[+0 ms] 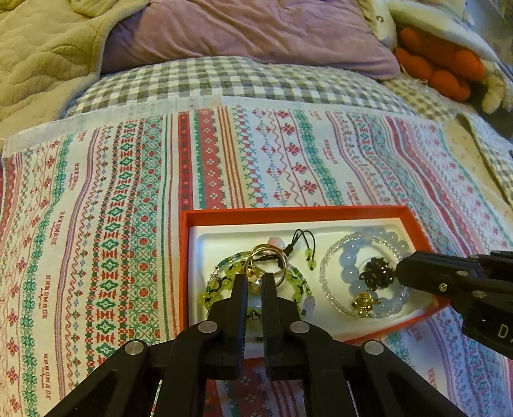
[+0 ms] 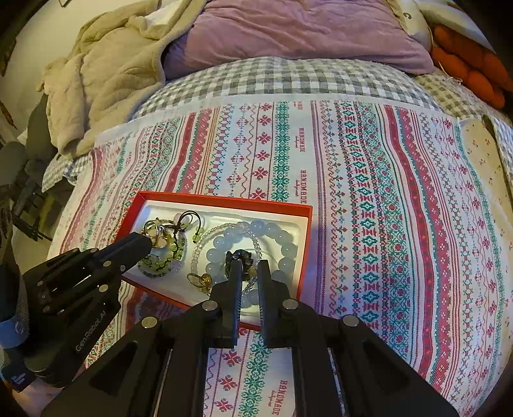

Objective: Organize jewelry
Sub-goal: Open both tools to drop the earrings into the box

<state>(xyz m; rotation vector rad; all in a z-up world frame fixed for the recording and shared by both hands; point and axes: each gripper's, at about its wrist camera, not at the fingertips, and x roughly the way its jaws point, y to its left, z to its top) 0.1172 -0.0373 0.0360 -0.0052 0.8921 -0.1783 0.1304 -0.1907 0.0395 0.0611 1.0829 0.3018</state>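
Left gripper (image 1: 255, 280): jaws narrow, only a slim gap between the two black fingers, which reach down over the left pile of jewelry in the box; the tips sit at the gold rings, and a small clear or pale piece shows in the gap, though whether the pads actually press on anything cannot be told.
Right gripper (image 2: 250, 268): jaws narrow as well, tips down among the beads on the right side of the box, right at the dark charm; whether it pinches the charm cannot be told.
Gold rings (image 1: 267, 259): a few thin hoops lying on top of the green bracelet, left half of the tray.
Green bracelet (image 1: 221, 285): yellow-green beads on dark cord, loose cord ends with small green beads trailing toward the far middle of the tray.
Blue bracelet (image 1: 351, 266): large pale blue beads, right half of the tray, with a ring of small clear beads (image 1: 327, 256) lying around it.
Dark charm (image 1: 378, 272): black, knobbly, inside the blue loop.
Gold charm (image 1: 364, 303): near edge of the blue loop.
Box (image 1: 288, 212): shallow, red-orange walls, white moulded liner, lid off.
Cloth (image 1: 112, 208): striped red, green and white pattern printed "HANDMADE", under the box.
Farther back: checked bedding (image 1: 224, 80), a purple pillow (image 1: 256, 29), a beige quilt (image 1: 41, 57) at far left, an orange plush (image 1: 439, 64) at far right.
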